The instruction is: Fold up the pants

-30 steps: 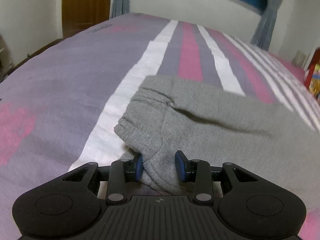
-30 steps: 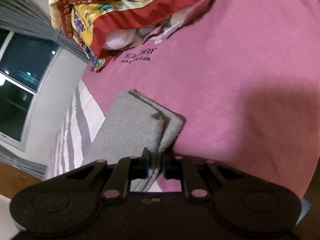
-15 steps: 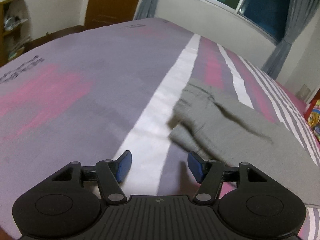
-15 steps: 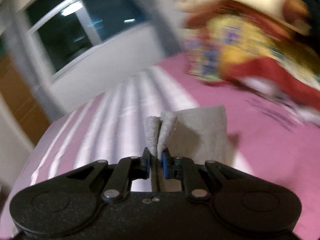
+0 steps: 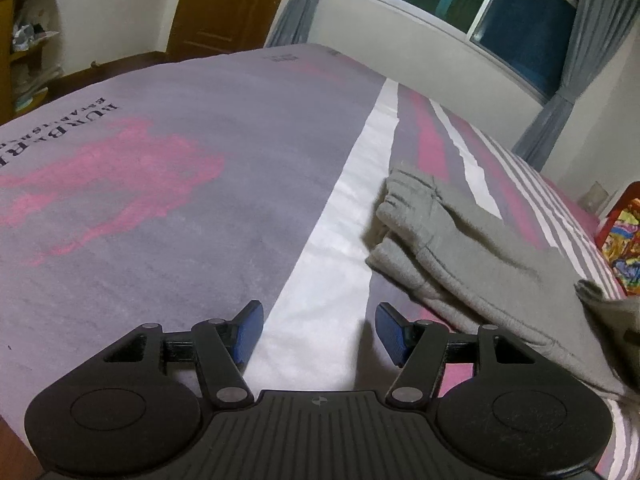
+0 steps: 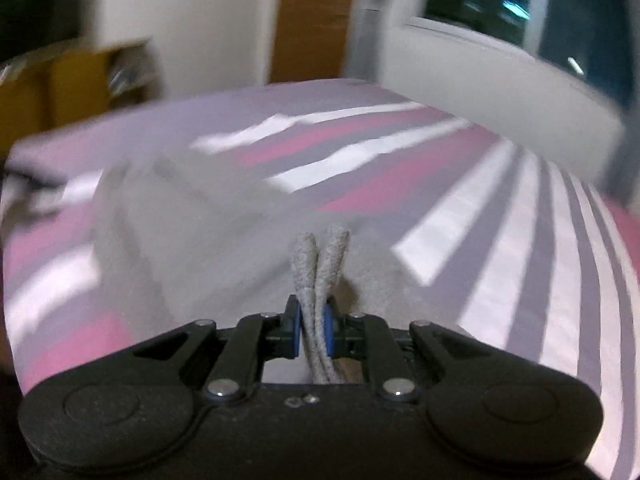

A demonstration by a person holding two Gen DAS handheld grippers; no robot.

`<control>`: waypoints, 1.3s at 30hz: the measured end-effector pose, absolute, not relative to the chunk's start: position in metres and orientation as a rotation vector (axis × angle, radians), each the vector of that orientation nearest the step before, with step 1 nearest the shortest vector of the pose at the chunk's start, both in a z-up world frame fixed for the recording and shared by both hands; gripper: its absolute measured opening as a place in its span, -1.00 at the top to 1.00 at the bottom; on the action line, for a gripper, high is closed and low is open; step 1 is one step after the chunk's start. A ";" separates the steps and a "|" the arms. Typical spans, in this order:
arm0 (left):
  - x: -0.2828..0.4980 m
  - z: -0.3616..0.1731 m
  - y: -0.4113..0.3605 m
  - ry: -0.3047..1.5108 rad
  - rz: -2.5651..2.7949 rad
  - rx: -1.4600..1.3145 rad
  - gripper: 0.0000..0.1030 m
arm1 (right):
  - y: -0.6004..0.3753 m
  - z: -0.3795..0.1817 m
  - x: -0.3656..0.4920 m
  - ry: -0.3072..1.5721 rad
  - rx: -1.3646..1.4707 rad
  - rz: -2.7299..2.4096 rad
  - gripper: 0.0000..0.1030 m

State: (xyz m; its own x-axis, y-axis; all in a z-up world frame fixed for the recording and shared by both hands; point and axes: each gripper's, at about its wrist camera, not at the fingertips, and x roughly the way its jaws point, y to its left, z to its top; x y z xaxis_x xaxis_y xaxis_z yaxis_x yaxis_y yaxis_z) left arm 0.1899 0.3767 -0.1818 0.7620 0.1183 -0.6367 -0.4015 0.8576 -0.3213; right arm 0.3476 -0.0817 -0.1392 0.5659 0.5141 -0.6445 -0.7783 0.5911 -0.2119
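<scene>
Grey sweatpants point(image 5: 472, 256) lie folded lengthwise on the striped bed, waistband end toward the white stripe. My left gripper point(image 5: 316, 334) is open and empty, hovering over the white stripe just left of the pants. My right gripper point(image 6: 313, 330) is shut on the two leg hems of the pants point(image 6: 320, 268), which stick up between its blue pads; the rest of the pants point(image 6: 192, 216) stretches away blurred. The lifted hem end also shows at the right edge of the left wrist view point(image 5: 608, 304).
The bed cover point(image 5: 160, 168) is grey-purple with pink and white stripes. A wooden door point(image 5: 224, 4), a window with grey curtains point(image 5: 500, 12) and a shelf point(image 5: 28, 40) stand beyond. A colourful pillow point(image 5: 624, 248) lies at the far right.
My left gripper let go of the waistband, opened and pulled back to the left. My right gripper lifted the leg hems and swung them toward the waistband end.
</scene>
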 end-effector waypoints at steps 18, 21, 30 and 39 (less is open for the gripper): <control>0.185 -0.170 0.362 0.635 0.290 -0.445 -0.21 | -0.058 -0.163 0.278 0.541 -0.657 0.875 0.59; 0.188 -0.152 0.347 0.591 0.248 -0.439 -0.21 | -0.076 -0.151 0.259 0.487 -0.558 0.865 0.75; 0.276 -0.152 0.227 0.644 -0.313 -0.713 -0.20 | -0.202 -0.132 0.265 0.511 -0.115 0.354 0.65; 0.346 -0.209 0.154 0.865 -0.458 -0.914 -0.20 | -0.269 -0.138 0.265 0.549 0.083 0.280 0.62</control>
State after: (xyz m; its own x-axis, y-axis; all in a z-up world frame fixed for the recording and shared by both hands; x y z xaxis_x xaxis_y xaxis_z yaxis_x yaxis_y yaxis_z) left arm 0.3465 0.1542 -0.2094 0.5889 -0.6722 -0.4487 -0.0070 0.5509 -0.8345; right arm 0.2654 -0.2690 -0.1376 0.8162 0.2848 -0.5027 -0.2406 0.9586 0.1525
